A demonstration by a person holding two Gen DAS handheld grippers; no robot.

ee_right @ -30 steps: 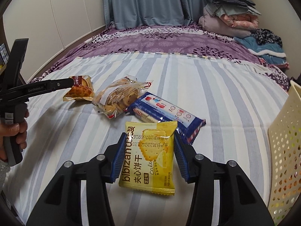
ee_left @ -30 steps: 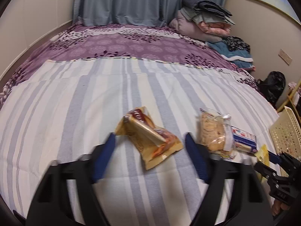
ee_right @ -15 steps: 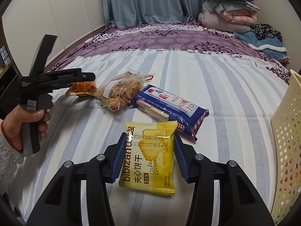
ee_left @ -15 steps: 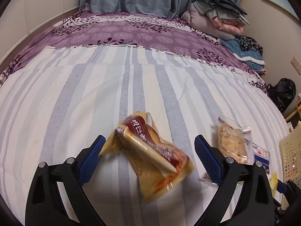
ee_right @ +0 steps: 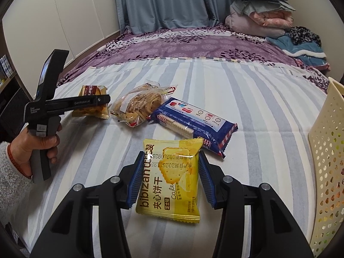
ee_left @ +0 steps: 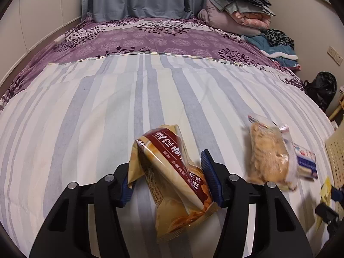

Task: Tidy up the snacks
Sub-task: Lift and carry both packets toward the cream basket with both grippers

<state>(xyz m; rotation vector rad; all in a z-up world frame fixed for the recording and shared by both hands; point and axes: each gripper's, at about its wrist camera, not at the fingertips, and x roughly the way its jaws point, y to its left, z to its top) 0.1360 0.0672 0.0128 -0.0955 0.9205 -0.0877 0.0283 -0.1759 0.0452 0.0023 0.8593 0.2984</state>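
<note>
Left gripper point(ee_left: 169, 179) just closed onto the brown snack packet point(ee_left: 172, 178) near the striped bed's point(ee_left: 86, 111) left edge. Right gripper point(ee_right: 168, 179) clamped on the yellow biscuit packet point(ee_right: 169, 180), beside the cream basket point(ee_right: 326, 172) at the right edge.

Both fisheye views look forward and steeply down along their own fingers, close over the striped bed point(ee_left: 150, 90), facing the curtains point(ee_right: 163, 2). Each frames the clear cracker bag point(ee_left: 268, 152) and folded blankets point(ee_right: 260, 17); the right view also catches the left gripper point(ee_right: 103, 105) side-on.
</note>
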